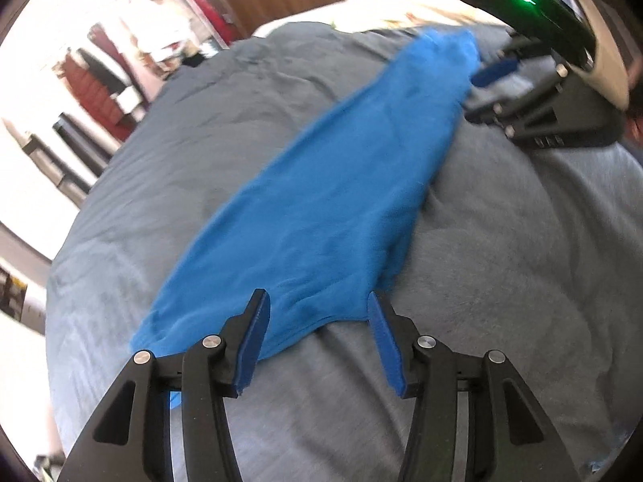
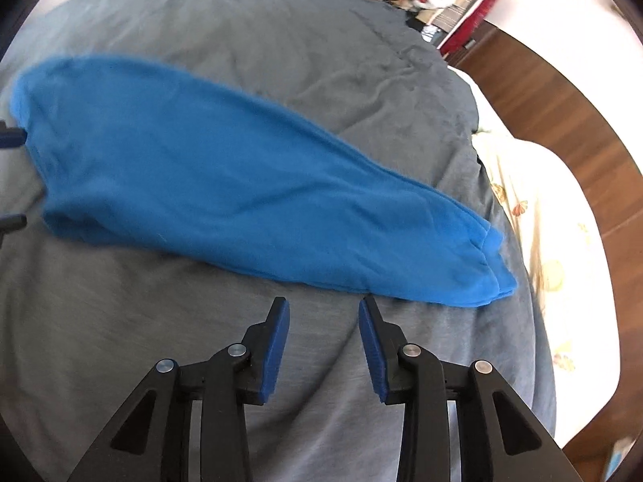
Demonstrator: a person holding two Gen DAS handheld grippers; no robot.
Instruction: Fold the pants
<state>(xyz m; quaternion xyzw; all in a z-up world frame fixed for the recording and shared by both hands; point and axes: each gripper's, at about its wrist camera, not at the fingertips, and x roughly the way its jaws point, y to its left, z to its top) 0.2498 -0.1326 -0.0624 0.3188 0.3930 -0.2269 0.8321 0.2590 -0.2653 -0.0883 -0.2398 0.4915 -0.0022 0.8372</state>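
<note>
Blue pants [image 1: 321,209] lie flat on a grey blanket [image 1: 181,140], folded lengthwise into one long strip. In the left wrist view my left gripper [image 1: 317,297] is open just above the strip's near end, and its pads do not press the cloth. My right gripper [image 1: 480,90] shows blurred at the far end. In the right wrist view the pants [image 2: 241,193] stretch from left to right, cuffs [image 2: 490,269] stacked at the right. My right gripper [image 2: 323,301] is open over bare blanket [image 2: 281,40], just short of the pants' near edge. The left gripper [image 2: 12,178] peeks in at the left edge.
A cream sheet with butterfly print [image 2: 542,221] lies beyond the blanket's right side, against a brown wooden headboard [image 2: 562,100]. Cluttered shelves and hanging clothes [image 1: 100,80] stand beyond the bed. The blanket drops off at the bed edge [image 1: 60,241].
</note>
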